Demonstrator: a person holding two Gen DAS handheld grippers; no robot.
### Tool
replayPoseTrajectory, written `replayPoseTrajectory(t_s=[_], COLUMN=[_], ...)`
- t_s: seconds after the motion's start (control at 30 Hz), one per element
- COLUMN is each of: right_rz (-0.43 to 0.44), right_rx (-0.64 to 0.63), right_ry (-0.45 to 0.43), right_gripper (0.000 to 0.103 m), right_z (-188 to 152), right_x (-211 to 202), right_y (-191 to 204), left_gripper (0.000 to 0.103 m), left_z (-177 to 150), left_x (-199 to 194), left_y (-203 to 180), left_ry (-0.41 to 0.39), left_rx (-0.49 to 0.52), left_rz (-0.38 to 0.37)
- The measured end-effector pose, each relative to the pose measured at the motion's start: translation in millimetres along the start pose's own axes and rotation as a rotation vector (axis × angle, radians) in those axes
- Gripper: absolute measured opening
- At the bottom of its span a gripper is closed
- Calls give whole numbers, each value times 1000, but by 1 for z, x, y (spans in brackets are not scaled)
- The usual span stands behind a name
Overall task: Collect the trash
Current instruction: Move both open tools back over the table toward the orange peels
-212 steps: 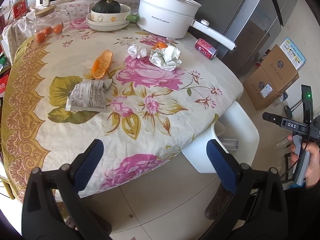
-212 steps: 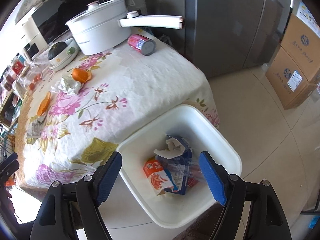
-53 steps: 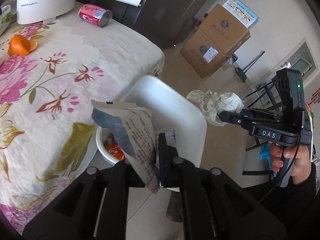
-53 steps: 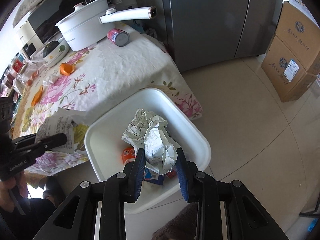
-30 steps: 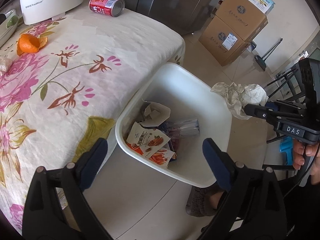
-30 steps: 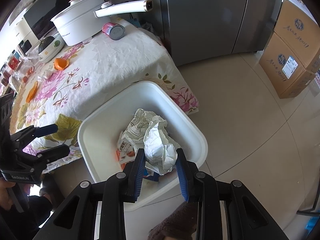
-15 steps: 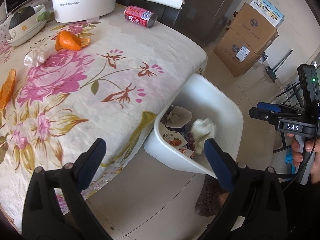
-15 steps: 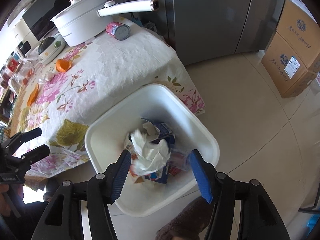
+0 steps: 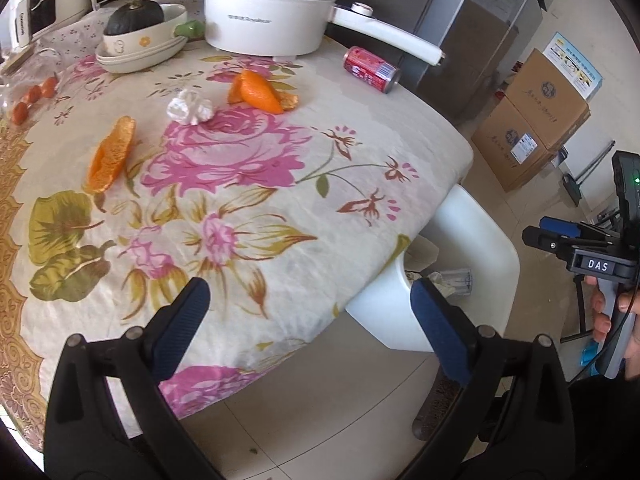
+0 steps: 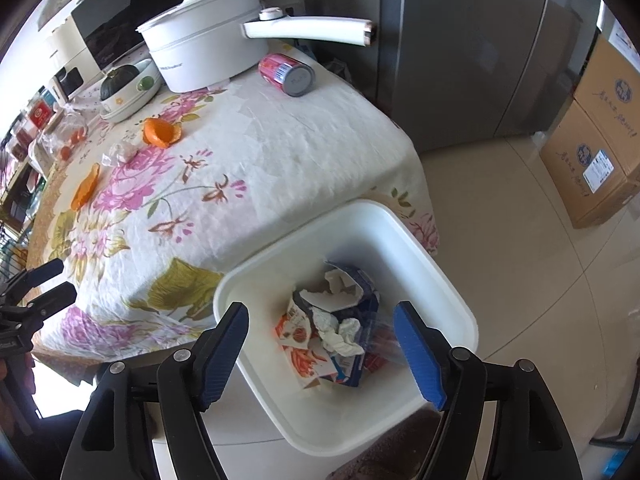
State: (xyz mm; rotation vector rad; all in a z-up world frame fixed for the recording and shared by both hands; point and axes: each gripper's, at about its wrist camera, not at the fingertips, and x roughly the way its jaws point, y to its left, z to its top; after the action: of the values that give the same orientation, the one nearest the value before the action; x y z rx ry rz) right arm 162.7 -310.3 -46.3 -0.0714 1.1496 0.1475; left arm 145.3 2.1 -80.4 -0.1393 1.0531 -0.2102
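My right gripper (image 10: 320, 320) hangs over the white bin (image 10: 440, 276); its jaws are opening with nothing between them. Crumpled paper (image 10: 340, 332) lies in the bin on cartons and wrappers. My left gripper (image 9: 308, 308) stands open and empty over the near edge of the floral table (image 9: 240, 208). On the table lie two orange peels (image 9: 110, 156) (image 9: 256, 94), a crumpled tissue (image 9: 190, 108) and a red can (image 9: 370, 68) on its side. The bin (image 9: 480, 232) shows beside the table's corner, with the right gripper (image 9: 560, 236) above it, held in a hand.
A white pot (image 9: 268, 12) with a long handle and a bowl holding a dark squash (image 9: 138, 36) stand at the table's back. Cardboard boxes (image 9: 536, 120) and a grey fridge (image 10: 480, 40) stand beyond the bin on the tiled floor.
The right gripper's jaws have opened and the crumpled paper has dropped into the bin. The left gripper has swung away from the bin toward the table, still open.
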Motion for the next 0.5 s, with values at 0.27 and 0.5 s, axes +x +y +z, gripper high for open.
replayPoseTrajectory(t_s=[0.27,0.5], right_rz=[9,17], right_rx=[-64,-113], right_ry=[-58,-109], right_gripper=[84,85], right_z=[24,48], right_x=[1,16], right_y=[48,91], left_gripper=[100,100], left_z=[8,12], left_x=[-22,-19], left_y=[47,89], left_ry=[-112,-120], left_rx=[-70,-134], left_rz=[223,308])
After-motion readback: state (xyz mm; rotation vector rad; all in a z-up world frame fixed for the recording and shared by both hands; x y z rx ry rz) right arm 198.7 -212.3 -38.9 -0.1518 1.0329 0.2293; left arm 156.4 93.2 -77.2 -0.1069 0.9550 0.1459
